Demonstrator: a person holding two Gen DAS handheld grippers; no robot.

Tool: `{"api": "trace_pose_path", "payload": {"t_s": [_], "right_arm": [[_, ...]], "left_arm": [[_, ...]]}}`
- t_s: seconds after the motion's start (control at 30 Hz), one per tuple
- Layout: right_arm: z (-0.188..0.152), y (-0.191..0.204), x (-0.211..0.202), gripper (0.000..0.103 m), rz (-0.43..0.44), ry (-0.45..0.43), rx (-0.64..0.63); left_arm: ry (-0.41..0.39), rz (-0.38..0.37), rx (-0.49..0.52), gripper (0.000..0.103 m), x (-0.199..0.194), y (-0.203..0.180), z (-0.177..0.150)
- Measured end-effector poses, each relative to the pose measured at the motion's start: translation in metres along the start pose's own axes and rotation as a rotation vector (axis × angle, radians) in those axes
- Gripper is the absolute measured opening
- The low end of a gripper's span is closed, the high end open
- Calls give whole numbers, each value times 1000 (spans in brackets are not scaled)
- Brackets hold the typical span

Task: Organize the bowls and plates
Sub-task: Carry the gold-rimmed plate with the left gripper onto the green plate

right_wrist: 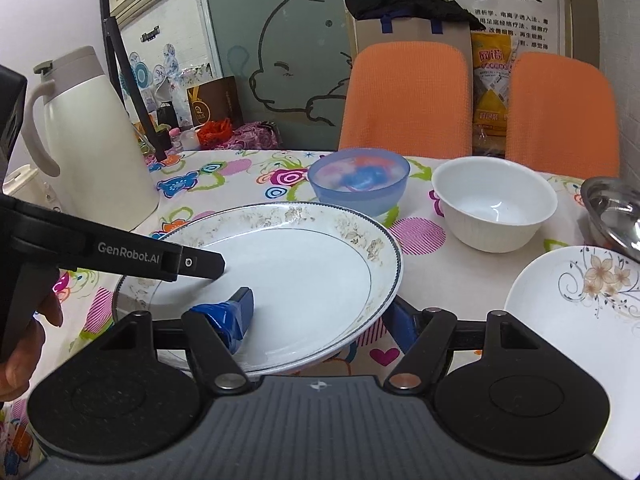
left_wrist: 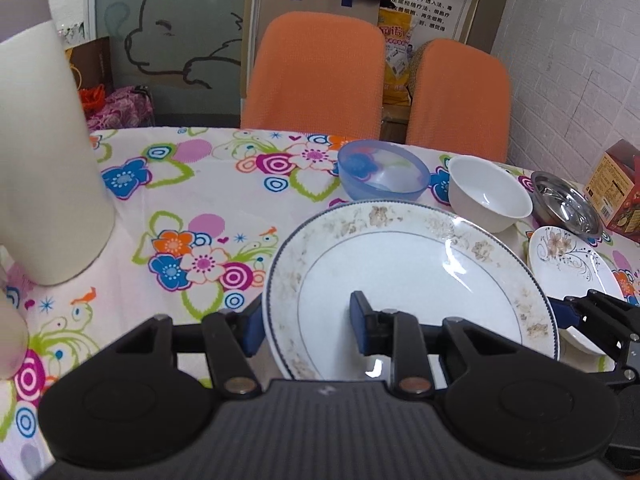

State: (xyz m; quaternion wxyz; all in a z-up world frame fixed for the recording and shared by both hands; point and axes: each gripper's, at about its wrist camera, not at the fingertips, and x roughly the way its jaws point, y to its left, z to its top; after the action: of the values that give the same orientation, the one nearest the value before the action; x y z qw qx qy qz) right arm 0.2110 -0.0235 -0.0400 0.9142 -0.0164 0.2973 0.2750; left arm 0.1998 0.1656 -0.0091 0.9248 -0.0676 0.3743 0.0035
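Observation:
A large white plate (left_wrist: 408,280) with a faded brown flower rim hangs slightly tilted just above the flowered tablecloth (left_wrist: 208,200), held from both sides. My left gripper (left_wrist: 306,320) is shut on its left rim, one blue pad inside the plate and one outside. My right gripper (right_wrist: 320,316) is shut on the right rim of the same plate (right_wrist: 304,272), one pad on the plate's face and the other under the edge. Each view shows the other gripper too: the right gripper (left_wrist: 576,312) and the left gripper (right_wrist: 200,264).
Behind the plate stand a translucent blue bowl (left_wrist: 382,176), a white bowl (left_wrist: 488,196) and a steel bowl (left_wrist: 566,204). A small flower-patterned plate (right_wrist: 580,312) lies at the right. A tall white thermos (right_wrist: 92,140) stands at the left, two orange chairs (left_wrist: 316,68) behind the table.

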Motion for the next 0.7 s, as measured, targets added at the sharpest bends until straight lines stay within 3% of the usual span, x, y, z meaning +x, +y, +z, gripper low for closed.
{"api": "trace_pose_path", "payload": {"t_s": [0.37,0.5,0.7], "right_arm": [[-50,38,-83,57,8,-52,8],[-76,45,-100,58,-1,-47,51],[-96,50,-98,60,-10,-41,62]], "left_arm": [[-12,-2,40,28,-71,-20,-88],[8,15,49,28,-73,-22,-111],[45,-37,-28,29,-66,-7,-122]]}}
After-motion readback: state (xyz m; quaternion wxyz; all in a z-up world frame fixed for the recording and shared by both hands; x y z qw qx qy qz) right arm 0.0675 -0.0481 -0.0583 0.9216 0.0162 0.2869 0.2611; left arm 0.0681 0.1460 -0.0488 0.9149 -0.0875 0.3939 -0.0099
